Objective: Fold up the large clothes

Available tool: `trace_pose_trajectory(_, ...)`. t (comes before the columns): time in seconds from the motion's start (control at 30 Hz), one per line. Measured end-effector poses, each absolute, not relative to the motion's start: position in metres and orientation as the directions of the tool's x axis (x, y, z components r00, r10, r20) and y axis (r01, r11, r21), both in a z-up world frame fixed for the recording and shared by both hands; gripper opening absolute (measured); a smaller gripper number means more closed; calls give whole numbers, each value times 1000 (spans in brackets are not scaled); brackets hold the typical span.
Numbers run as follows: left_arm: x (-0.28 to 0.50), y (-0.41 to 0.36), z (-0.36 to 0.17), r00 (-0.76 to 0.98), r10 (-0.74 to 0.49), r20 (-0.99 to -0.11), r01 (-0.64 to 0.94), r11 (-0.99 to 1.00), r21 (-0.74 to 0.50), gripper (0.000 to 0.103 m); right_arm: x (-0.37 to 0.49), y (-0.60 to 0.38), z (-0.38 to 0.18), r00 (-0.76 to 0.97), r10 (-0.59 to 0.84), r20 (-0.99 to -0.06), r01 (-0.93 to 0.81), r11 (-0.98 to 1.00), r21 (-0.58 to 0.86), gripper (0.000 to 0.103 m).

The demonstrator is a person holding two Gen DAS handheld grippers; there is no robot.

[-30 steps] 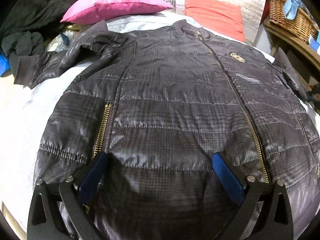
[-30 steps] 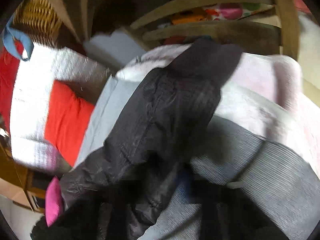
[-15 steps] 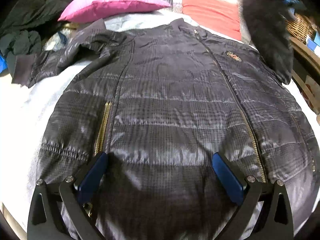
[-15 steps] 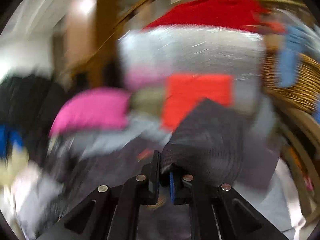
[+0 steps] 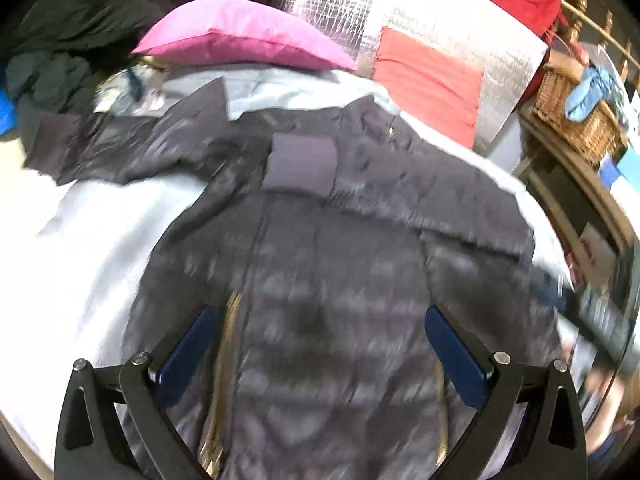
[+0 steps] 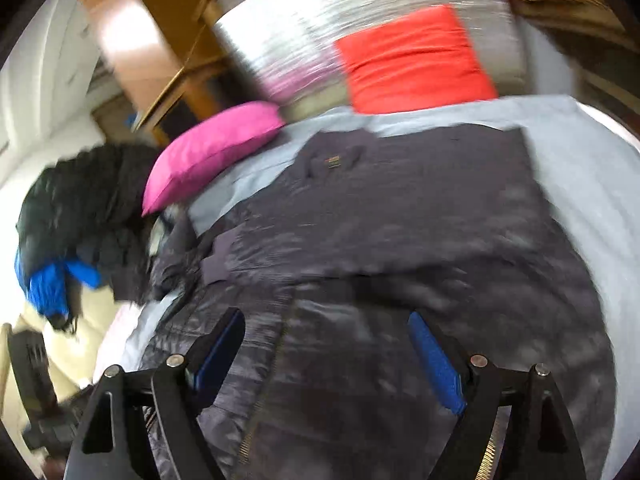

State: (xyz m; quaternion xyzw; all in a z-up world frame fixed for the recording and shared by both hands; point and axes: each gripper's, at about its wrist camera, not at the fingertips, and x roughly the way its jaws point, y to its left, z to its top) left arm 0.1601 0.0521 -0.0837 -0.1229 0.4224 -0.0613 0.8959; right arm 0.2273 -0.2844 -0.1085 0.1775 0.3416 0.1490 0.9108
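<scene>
Jacket [image 5: 320,280] first: a dark quilted puffer, it lies spread front-up over the middle of the bed [image 5: 80,248], on a pale blue-grey sheet, with its collar toward the head end and its hem toward the foot edge nearest the cameras. One sleeve [image 5: 400,192] is folded across the chest, its plain knit cuff [image 5: 300,166] resting flat just below the collar; the other sleeve [image 5: 112,148] trails out toward the bed's left edge. A brass zipper [image 6: 280,360] runs down the front. At the head end a pink pillow [image 5: 240,40] lies beside an orange-red pillow [image 5: 428,84], which leans against a silvery quilted panel [image 5: 400,12]. A heap of dark clothes [image 6: 80,208] with a patch of bright blue sits by the left head corner, and a wicker basket [image 5: 576,120] holding a light blue cloth stands on a wooden shelf off the right edge. The left gripper [image 5: 320,356] hangs over the lower front of the jacket with its blue pads spread wide and nothing clamped between them. The right gripper [image 6: 324,360] is also above the jacket's lower half; its jaws are opening, already wide apart, and the fabric seen between them is lying on the bed, not pinched. Both views are smeared by motion, so fine detail on the quilting is hard to read.
</scene>
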Motion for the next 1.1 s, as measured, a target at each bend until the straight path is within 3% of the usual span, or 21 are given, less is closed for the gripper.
trace_pose_trajectory(0.2, 261, 53, -103, 572, -342, -745, -108, 870, -482, 103, 215, -322, -147, 718, 407, -565, -84, 856, 510, 86)
trace_pose_trajectory(0.4, 328, 58, -136, 567, -327, -756, -288, 781, -554, 103, 217, -329, -158, 730, 456, -510, -104, 810, 577, 88)
trace_pose_trajectory(0.43, 331, 59, -139, 564, -320, -761, -298, 780, -550, 85, 216, -330, -160, 731, 462, -503, -107, 805, 584, 88)
trace_pose_trajectory(0.47, 338, 57, -144, 544, -290, -787, -317, 798, -513, 44, 215, -333, -160, 732, 466, -497, -108, 799, 591, 88)
trace_pose_trajectory(0.5, 344, 53, -148, 514, -289, -808, -311, 815, -489, 35, 214, -334, -160, 733, 469, -494, -109, 796, 595, 88)
trace_pose_trajectory(0.67, 310, 21, -103, 684, -191, -704, -118, 923, -365, 31, 211, -337, -161, 732, 476, -486, -110, 788, 606, 88)
trace_pose_trajectory(0.8, 313, 15, -126, 649, -164, -743, -122, 942, -313, 31, 215, -347, -150, 728, 477, -493, -56, 758, 650, 88)
trace_pose_trajectory(0.93, 316, 20, -142, 632, -178, -754, -131, 935, -331, 31, 232, -391, -116, 789, 495, -364, -27, 619, 785, 88)
trace_pose_trajectory(1.1, 317, 22, -153, 628, -193, -754, -120, 933, -339, 32, 296, -429, -92, 812, 264, -521, 123, 795, 594, 88)
